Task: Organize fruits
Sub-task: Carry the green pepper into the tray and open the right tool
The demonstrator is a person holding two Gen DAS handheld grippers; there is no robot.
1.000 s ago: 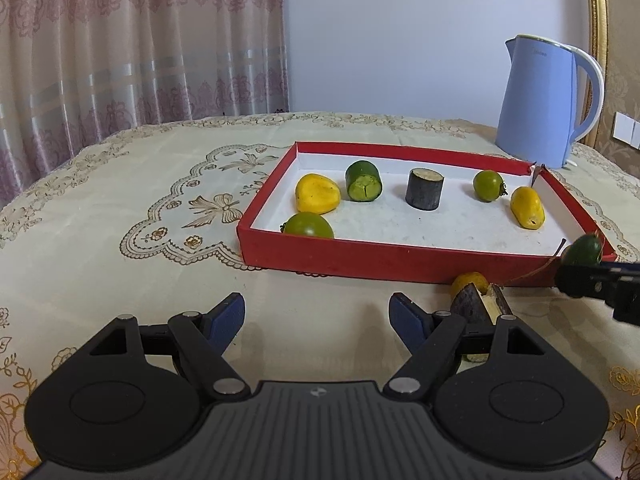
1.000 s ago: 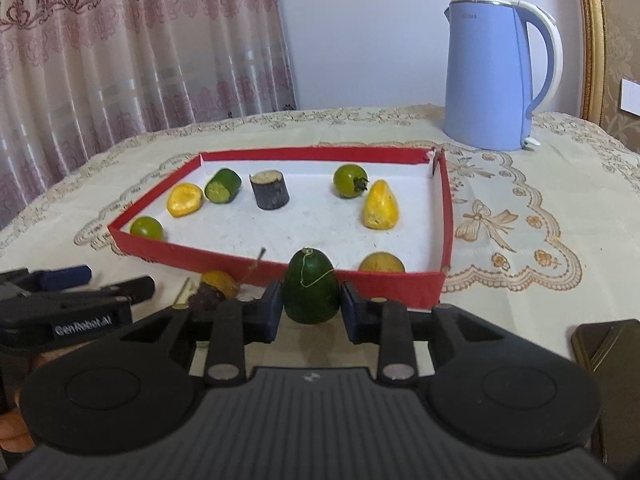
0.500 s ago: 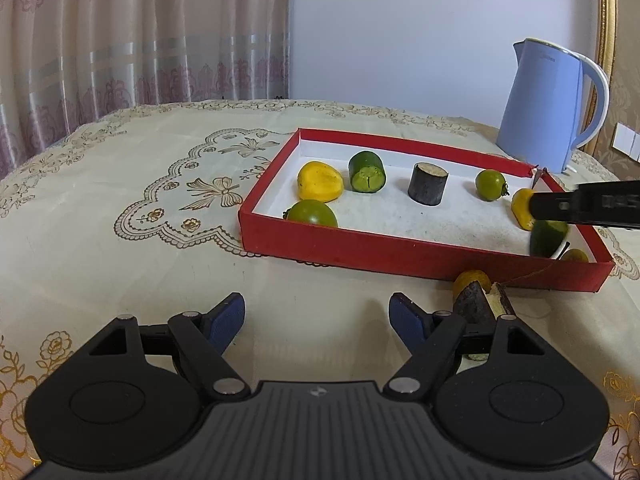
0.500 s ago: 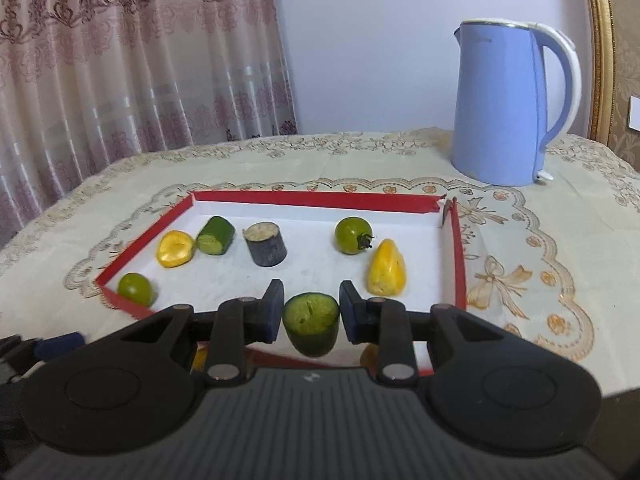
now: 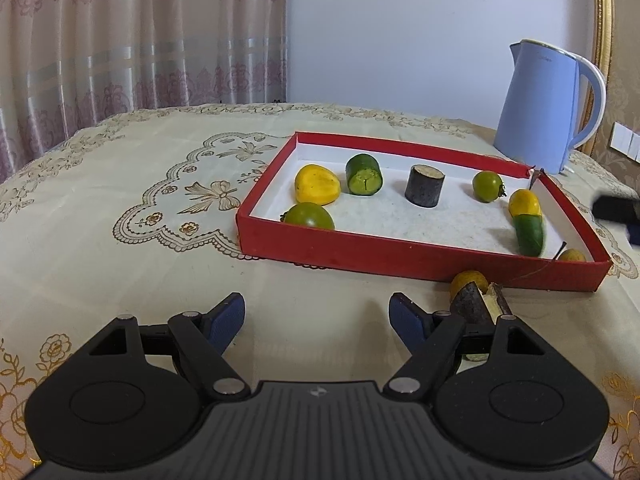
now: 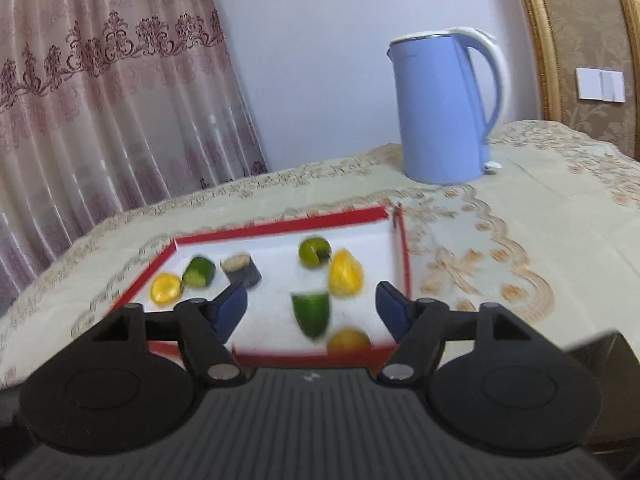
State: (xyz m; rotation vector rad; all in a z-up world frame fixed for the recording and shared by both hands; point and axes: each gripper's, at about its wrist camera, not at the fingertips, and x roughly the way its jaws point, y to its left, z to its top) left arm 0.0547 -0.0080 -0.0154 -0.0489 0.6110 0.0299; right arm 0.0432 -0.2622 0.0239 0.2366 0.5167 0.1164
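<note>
Two pieces (image 5: 474,298) outside the red tray (image 5: 400,258) could be knocked away by the idle, spread left gripper (image 5: 316,316), while the right gripper (image 6: 311,312), jaws opening, drops its green fruit (image 6: 312,314) inside.

Inside one red tray (image 5: 404,254) eight fruit pieces are counted: three yellow, two green tomatoes, two green cut pieces, one dark cylinder. One blue kettle (image 5: 536,108) is seen.
</note>
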